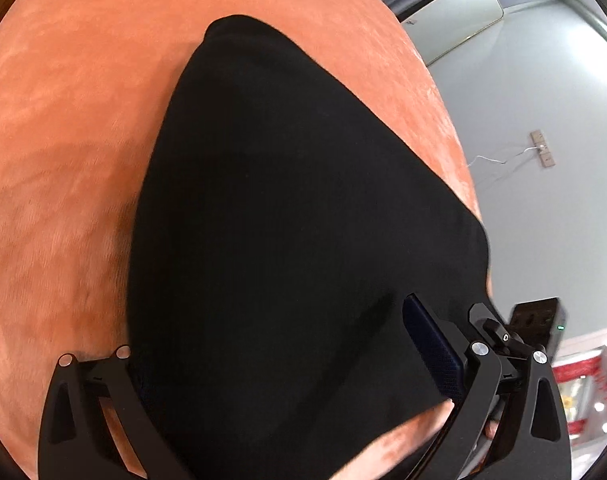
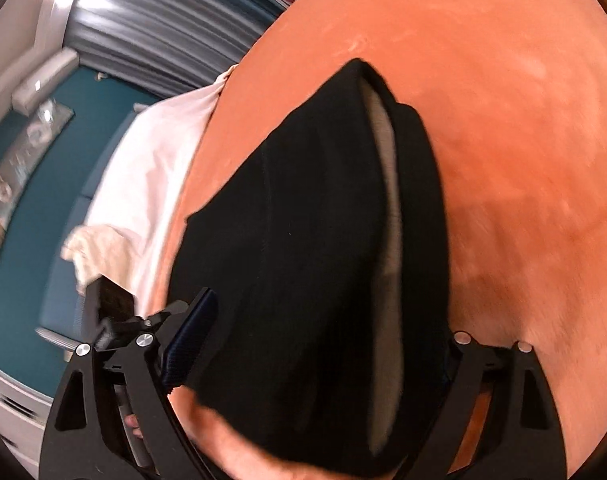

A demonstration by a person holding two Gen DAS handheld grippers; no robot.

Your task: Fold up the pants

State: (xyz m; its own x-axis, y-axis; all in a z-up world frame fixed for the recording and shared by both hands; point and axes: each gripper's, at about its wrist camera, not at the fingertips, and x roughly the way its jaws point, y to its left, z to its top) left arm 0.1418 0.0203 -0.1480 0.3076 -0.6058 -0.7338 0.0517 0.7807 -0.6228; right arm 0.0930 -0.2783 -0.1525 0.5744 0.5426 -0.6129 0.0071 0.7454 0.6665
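Left wrist: black pants near, perhaps past, orange cover's edge.

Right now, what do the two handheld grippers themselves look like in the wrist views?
Both match: the left gripper and right gripper have glossy black angular linkage arms with triangular cut-outs and round silver pivot pins. Each visible finger pad is a dark navy slab with fine ribbed texture. No cables or sleeves are visible.

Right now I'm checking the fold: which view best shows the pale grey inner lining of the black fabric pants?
The right wrist view: the pale grey lining runs along the black fabric pants. The left wrist view shows only black cloth.
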